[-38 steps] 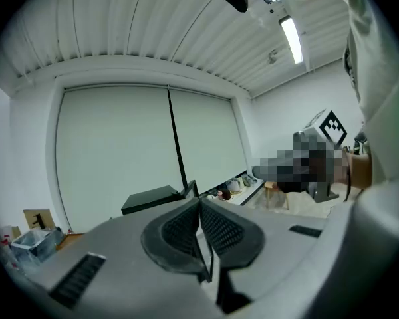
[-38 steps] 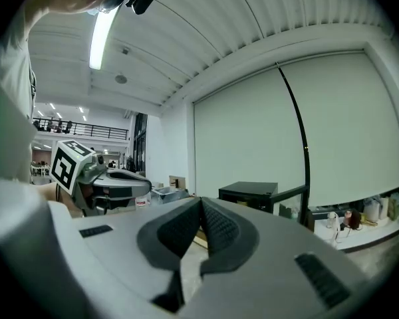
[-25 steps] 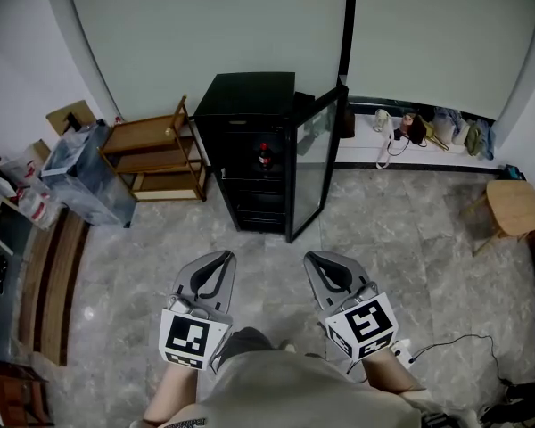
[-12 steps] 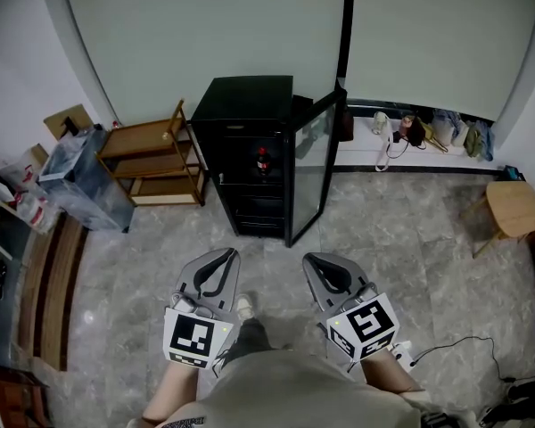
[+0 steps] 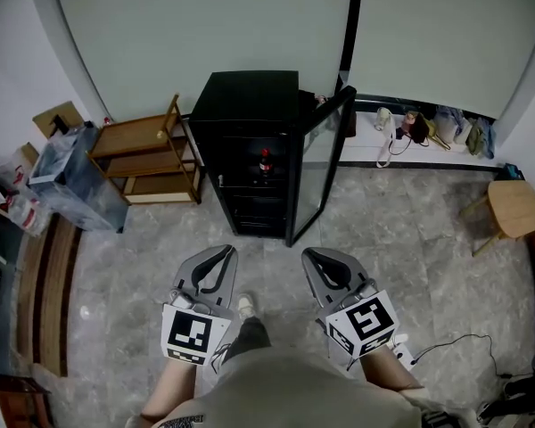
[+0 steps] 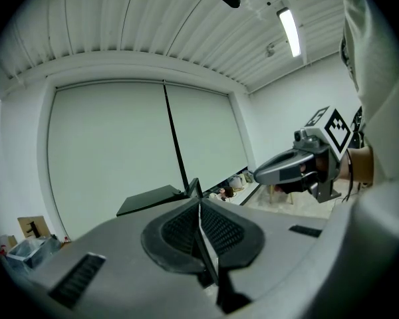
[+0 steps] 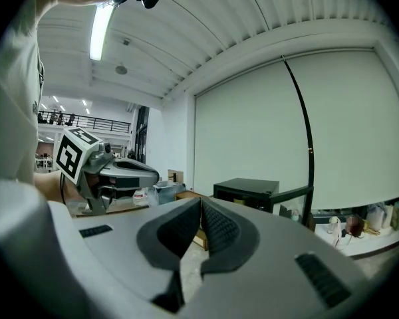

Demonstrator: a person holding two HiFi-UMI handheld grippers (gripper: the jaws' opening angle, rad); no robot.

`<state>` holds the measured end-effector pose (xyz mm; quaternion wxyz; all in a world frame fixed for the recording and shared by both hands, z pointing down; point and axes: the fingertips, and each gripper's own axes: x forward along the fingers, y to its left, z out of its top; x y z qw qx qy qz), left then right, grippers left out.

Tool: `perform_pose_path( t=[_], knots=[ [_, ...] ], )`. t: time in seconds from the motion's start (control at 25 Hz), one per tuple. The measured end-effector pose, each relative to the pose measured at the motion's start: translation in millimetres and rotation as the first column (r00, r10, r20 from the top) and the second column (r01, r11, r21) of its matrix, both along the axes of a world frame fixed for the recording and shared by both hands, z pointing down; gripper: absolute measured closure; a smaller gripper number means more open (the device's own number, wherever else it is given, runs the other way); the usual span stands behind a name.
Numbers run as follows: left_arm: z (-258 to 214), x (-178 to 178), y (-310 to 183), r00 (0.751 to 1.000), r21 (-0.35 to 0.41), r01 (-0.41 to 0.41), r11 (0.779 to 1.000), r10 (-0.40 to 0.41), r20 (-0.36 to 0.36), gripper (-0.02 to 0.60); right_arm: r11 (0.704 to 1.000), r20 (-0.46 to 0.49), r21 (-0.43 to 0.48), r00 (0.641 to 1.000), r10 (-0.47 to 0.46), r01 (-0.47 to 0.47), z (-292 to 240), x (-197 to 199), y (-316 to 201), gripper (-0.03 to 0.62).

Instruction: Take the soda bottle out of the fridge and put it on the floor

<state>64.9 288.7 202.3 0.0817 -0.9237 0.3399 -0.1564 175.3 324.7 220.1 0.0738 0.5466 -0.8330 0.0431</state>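
**Head view, then each gripper view: both tongs closed and empty, soda bottle on a fridge shelf**

Head view: the person stands on a grey stone floor (image 5: pixel 401 230) facing a black fridge (image 5: pixel 250 96). Its glass door (image 5: pixel 316 172) stands open on the right. The soda bottle (image 5: pixel 264 160), dark with a red label, stands upright on an upper shelf inside, well apart from both tongs. The left gripper (image 5: pixel 219 255) and right gripper (image 5: pixel 316 257) are held side by side low in the picture, pointing toward the fridge. Each has its jaws together with nothing between them. A wooden rack (image 5: pixel 147 154) stands just left of the fridge, with a clear plastic bin (image 5: pixel 71 181) beside it. A round wooden stool (image 5: pixel 514 205) sits at the far right.

Left gripper view: the ribbed pads meet along a thin seam and hold nothing. Beyond them show the fridge's black top and the edge of the open door. The right gripper, with its marker cube, hangs at the right of the picture. The bottle cannot be made out here.

Right gripper view: these jaws are also pressed together and empty. The fridge and its open door stand past the jaw tips. The left gripper shows at the left of the picture, and the bottle cannot be made out
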Motion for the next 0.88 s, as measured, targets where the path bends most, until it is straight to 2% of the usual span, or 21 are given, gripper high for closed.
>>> perform_pose_path(
  t=[0.24, 0.72, 0.88],
  knots=[
    [2, -1, -59, 0.999, -0.013, -0.044, 0.999, 0.044, -0.029, 0.57, 0.999, -0.029, -0.034, 0.999, 0.036, -0.037, 8, -2, -59, 0.597],
    [12, -40, -187, 0.995, -0.068, -0.094, 0.993, 0.092, -0.042, 0.571, 0.991, -0.057, -0.073, 0.992, 0.111, -0.115, 11, -38, -181, 0.597],
    [12, -50, -223, 0.992, -0.062, -0.121, 0.991, 0.119, -0.038, 0.569, 0.987, -0.07, -0.088, 0.989, 0.128, -0.134, 9, -52, -214, 0.597]
  ],
)
